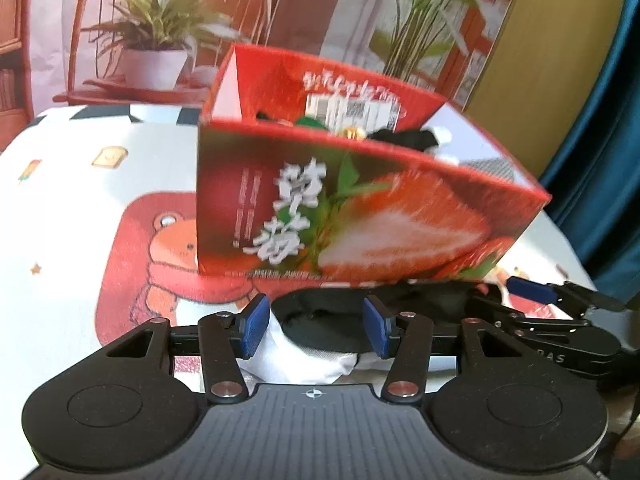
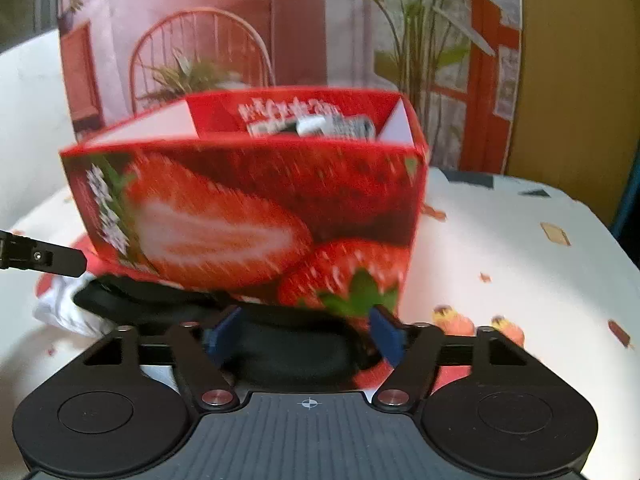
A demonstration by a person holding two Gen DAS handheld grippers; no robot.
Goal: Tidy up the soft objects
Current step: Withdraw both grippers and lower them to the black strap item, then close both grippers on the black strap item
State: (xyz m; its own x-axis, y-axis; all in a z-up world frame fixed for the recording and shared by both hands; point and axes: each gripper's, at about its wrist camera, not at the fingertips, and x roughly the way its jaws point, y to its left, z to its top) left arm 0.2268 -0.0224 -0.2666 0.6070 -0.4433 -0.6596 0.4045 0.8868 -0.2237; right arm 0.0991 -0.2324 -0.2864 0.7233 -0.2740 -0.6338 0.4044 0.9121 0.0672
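Holding both hand-held grippers, left (image 1: 315, 326) and right (image 2: 306, 334), apart over a floppy black-and-white cloth sock (image 1: 320, 336); I'd pinch its cuff.

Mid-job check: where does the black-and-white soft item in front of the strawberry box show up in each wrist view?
Left wrist view: black-and-white soft item lies bottom centre, between the left tongs, in front of the strawberry box.
Right wrist view: soft item runs from lower left to bottom centre, between the right tongs.
Shared landmark: the strawberry box.

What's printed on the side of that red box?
Big strawberries, one sliced open, with white characters on the red box. The left wrist view shows it best.
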